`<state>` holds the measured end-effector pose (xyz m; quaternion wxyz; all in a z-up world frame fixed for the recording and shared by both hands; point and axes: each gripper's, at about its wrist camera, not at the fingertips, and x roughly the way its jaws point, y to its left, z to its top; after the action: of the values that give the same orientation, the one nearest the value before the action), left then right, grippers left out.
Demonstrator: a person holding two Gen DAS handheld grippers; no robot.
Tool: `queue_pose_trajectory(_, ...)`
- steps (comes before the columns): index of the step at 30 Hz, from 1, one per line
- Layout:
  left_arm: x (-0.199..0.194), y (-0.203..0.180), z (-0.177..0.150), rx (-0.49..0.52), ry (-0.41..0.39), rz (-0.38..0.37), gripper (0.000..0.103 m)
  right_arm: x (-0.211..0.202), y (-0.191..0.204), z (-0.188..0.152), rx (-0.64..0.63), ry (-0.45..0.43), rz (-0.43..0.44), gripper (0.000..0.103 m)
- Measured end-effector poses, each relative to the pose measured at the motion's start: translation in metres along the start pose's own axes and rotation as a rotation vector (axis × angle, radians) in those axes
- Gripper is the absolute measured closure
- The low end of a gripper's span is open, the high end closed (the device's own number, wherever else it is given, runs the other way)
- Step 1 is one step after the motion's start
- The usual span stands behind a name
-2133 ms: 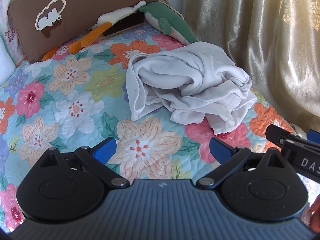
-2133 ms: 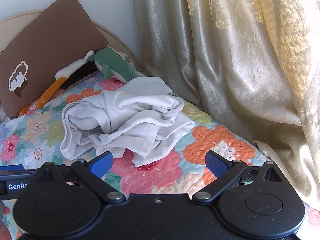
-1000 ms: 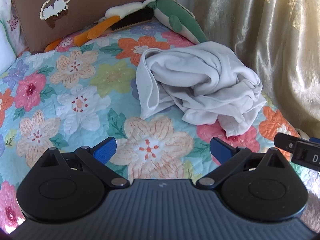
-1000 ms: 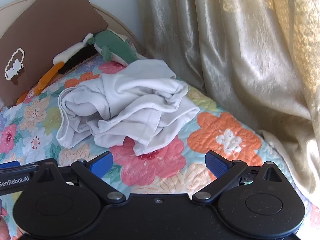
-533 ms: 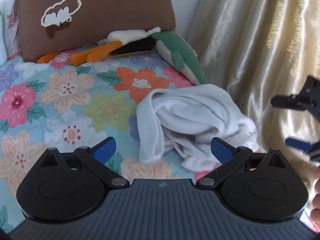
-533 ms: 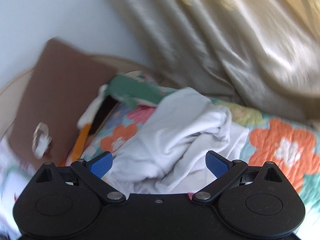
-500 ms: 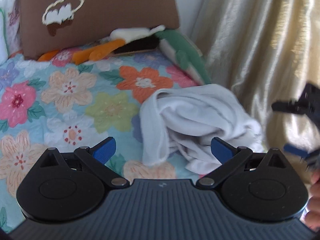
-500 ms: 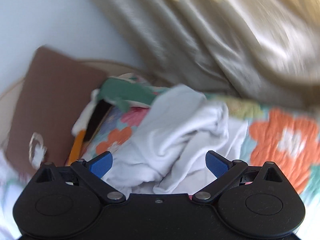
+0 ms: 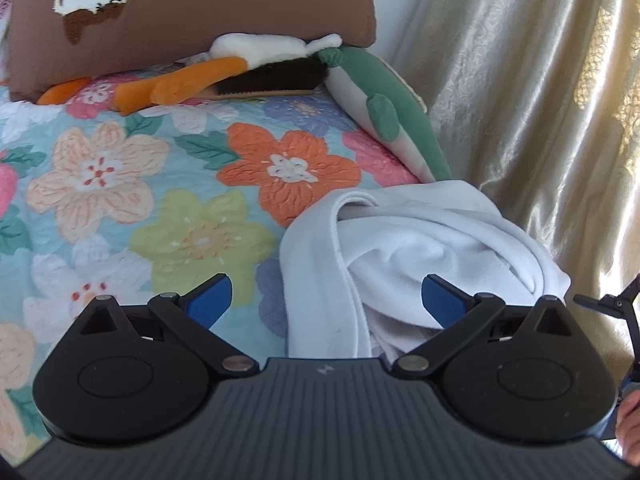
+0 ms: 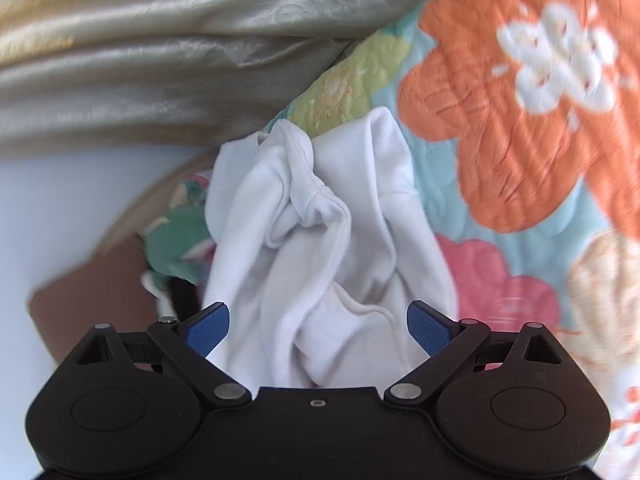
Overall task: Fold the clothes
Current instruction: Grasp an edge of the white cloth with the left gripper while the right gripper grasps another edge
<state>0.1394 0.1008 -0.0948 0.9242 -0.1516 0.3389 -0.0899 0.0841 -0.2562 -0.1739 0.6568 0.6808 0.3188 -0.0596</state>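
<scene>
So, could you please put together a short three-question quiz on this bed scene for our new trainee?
1. True or false: the white garment lies crumpled in a heap on the floral quilt.
2. Which of these lies nearest the garment in the left wrist view? A) the brown pillow B) the green plush toy C) the orange plush piece
3. Fill in: the left gripper and the right gripper both have their jaws ____.

Key: 1 true; 2 B; 3 open, each pair spread wide with the garment lying between and nothing pinched.
</scene>
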Motion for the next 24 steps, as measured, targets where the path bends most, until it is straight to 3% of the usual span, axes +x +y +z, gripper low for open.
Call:
queue_pose_trajectory(2, 0.005, -0.001, 0.001, 0.008, -0.020, -0.037, 0.000, 0.009, -0.006, 0.003, 0.047, -0.001, 0.075, 0.000)
queue_pose_trajectory(3, 0.010, -0.002, 0.002, 0.030, -0.021, -0.049, 0.000, 0.014, -0.004, 0.003, 0.044, 0.004, 0.064, 0.000)
queue_pose_trajectory(7, 0.046, -0.006, 0.002, 0.122, 0.044, 0.025, 0.000, 0.039, 0.012, 0.005, -0.031, 0.043, 0.032, 0.000)
queue_pose_trajectory(13, 0.078, 0.004, 0.002, 0.009, 0.134, -0.038, 0.000, 0.081, 0.043, 0.000, -0.303, 0.053, -0.064, 0.001)
queue_pose_trajectory(14, 0.081, 0.005, 0.002, -0.004, 0.147, -0.037, 0.000, 0.084, 0.051, -0.007, -0.384, 0.055, -0.084, 0.010)
queue_pose_trajectory(15, 0.082, 0.006, 0.001, -0.019, 0.152, -0.028, 0.006, 0.087, 0.059, -0.014, -0.464, 0.058, -0.102, 0.017)
queue_pose_trajectory(17, 0.078, 0.004, 0.000, -0.014, 0.145, -0.041, 0.038, 0.090, 0.071, -0.028, -0.604, 0.074, -0.104, 0.051)
queue_pose_trajectory(18, 0.074, 0.000, 0.000, 0.012, 0.138, -0.045, 0.055, 0.089, 0.075, -0.033, -0.635, 0.079, -0.086, 0.054)
queue_pose_trajectory(19, 0.070, -0.004, 0.000, 0.042, 0.133, -0.030, 0.064, 0.089, 0.077, -0.037, -0.664, 0.084, -0.074, 0.061)
queue_pose_trajectory(21, 0.064, -0.010, 0.002, 0.085, 0.133, -0.010, 0.073, 0.087, 0.085, -0.047, -0.730, 0.095, -0.055, 0.064)
queue_pose_trajectory(24, 0.048, -0.005, 0.004, 0.061, 0.099, -0.004, 0.076, 0.085, 0.095, -0.059, -0.789, 0.162, 0.013, 0.067)
